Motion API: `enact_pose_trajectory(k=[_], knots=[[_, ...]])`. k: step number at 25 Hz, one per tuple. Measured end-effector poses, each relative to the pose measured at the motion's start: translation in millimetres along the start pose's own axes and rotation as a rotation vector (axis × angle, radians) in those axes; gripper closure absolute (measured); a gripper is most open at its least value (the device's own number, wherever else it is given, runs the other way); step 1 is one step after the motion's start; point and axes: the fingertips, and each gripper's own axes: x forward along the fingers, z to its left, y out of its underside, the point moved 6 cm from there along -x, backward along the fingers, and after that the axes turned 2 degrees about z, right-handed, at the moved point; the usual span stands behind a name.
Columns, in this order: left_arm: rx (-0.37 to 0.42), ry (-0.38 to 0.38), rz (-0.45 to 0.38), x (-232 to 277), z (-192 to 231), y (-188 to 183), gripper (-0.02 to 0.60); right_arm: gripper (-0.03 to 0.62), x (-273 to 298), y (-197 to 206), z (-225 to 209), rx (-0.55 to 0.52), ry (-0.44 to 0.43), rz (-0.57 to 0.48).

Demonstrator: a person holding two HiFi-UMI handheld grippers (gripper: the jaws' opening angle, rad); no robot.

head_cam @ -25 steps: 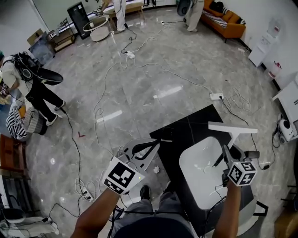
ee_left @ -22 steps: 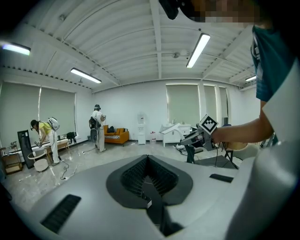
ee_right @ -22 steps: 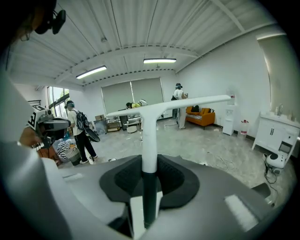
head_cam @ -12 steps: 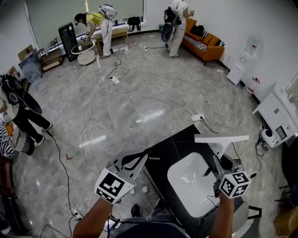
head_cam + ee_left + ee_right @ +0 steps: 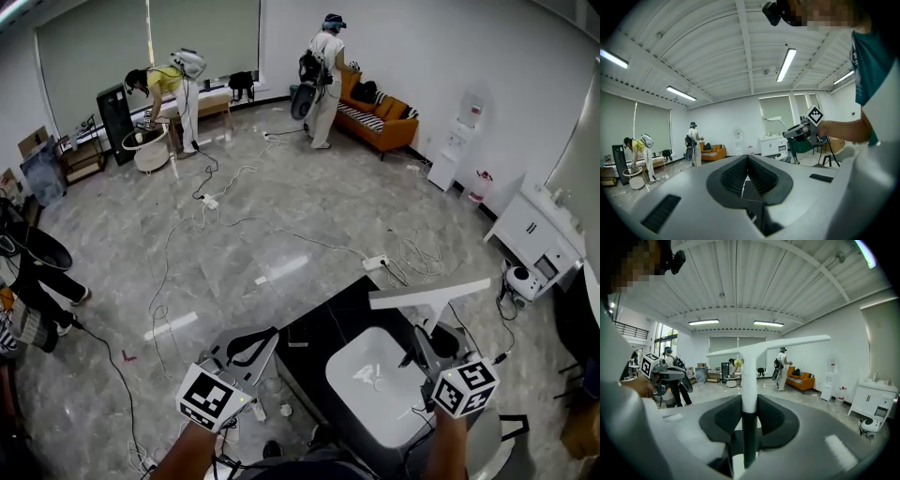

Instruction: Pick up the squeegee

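Squeegee (image 5: 429, 293) held above basin (image 5: 367, 412), blade uppermost, handle clamped between right gripper (image 5: 424, 343) jaws, probably to clear the rim; left gripper (image 5: 747, 164), clenched and empty, hovers left of basin.

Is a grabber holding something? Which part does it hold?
The right gripper holds the squeegee by its handle, jaws clamped where white meets dark. The left gripper holds nothing.

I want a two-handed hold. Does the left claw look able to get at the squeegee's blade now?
Probably yes: the right claw holds the squeegee up in open air, nothing stands between it and the left claw, though those jaws are together and must open first.
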Motion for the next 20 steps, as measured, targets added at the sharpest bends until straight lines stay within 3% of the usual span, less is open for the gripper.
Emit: enact_pose_trajectory(k=[6, 20], knots=[[0.018, -0.001, -0.002, -19.8, -5.6, -3.9, 0.578, 0.490, -34.9, -16.7, 19.3, -0.035, 0.019, -0.049], [0.026, 0.033, -0.005, -33.0, -12.9, -6.8, 0.578, 0.490, -70.2, -18.8, 33.4, -0.038, 0.070, -0.055]])
